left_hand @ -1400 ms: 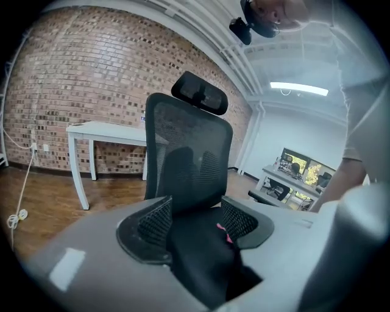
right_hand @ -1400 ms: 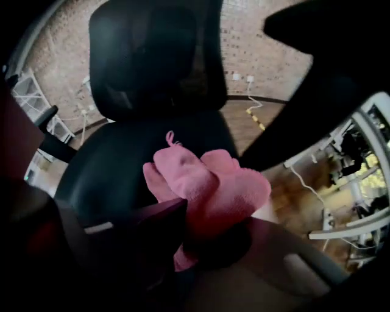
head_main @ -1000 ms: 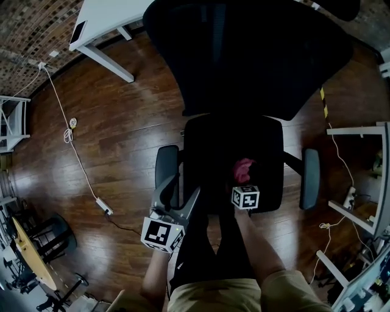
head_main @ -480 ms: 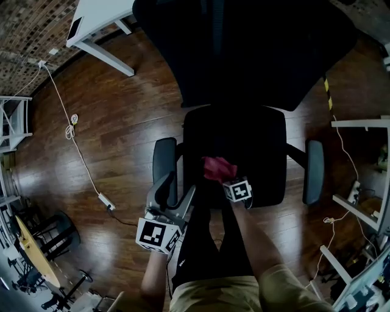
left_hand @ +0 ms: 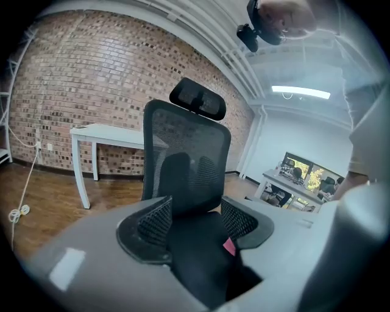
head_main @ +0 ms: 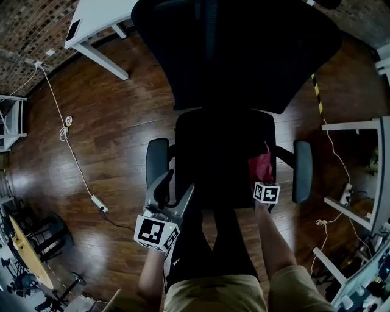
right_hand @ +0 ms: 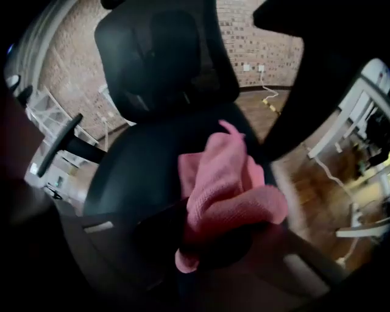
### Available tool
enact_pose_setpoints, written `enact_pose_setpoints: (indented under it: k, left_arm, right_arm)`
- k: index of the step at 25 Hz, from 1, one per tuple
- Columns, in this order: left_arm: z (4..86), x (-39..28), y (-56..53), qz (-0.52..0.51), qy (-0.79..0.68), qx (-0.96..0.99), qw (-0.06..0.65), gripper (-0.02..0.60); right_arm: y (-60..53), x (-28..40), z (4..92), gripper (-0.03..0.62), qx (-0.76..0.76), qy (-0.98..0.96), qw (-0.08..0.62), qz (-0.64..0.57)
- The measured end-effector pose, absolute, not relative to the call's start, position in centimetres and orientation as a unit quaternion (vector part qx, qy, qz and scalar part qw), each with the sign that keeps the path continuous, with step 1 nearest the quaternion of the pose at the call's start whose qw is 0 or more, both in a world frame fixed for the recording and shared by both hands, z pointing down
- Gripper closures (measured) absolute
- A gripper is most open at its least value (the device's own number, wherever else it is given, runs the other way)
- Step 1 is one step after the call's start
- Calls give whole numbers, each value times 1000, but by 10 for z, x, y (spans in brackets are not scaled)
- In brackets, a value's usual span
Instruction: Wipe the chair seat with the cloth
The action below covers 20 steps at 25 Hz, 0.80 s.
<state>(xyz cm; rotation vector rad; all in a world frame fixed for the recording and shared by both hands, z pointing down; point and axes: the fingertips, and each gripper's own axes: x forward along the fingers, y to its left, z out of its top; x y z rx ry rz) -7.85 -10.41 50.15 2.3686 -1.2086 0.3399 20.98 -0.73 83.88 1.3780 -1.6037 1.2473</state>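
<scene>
The black office chair's seat (head_main: 222, 152) lies straight below me, and its tall mesh backrest (head_main: 237, 49) rises beyond it. A pink cloth (head_main: 262, 166) rests on the seat's right side, close to the right armrest (head_main: 303, 170). My right gripper (head_main: 263, 180) is shut on that cloth; in the right gripper view the cloth (right_hand: 228, 183) bunches out of the right gripper (right_hand: 213, 241) and presses on the seat (right_hand: 140, 164). My left gripper (head_main: 172, 184) is open just behind the left armrest (head_main: 156, 161). The left gripper (left_hand: 195, 225) holds nothing, and a corner of cloth (left_hand: 229, 246) shows beyond it.
A white desk (head_main: 100, 18) stands at the back left. A white cable with a power strip (head_main: 97, 203) runs over the wooden floor on the left. White frames and cables (head_main: 359, 128) crowd the right side. The person's legs (head_main: 213, 256) reach the seat's front edge.
My right gripper dragged the cloth to the seat's left front, then swept it back across to the right side by the armrest. The left gripper has hardly moved.
</scene>
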Motion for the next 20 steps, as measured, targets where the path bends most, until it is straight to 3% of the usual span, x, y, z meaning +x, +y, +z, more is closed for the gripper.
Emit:
enact_pose_setpoints:
  k: [5,7,9,12,20]
  left_arm:
    - [500,-87,-103,130,-458,848,234,347]
    - [499,-89,-103,134,-462,845,233,347]
    - [498,-91,-103,139,-464,844,232,347]
    - [495,-96,-101,144,-467,841,230,347]
    - [494,-87,-104,121,-470,839,246,347]
  right_arm:
    - [-9,-44,813,575,351,-745,210,526]
    - [7,-124,802,574,278,-780,213,518]
    - [25,-160,806,575,239,-796,254,495]
    - [29,-114,834,576,287,-774,290,485]
    - [23,239,839,576,539,-639,363,412]
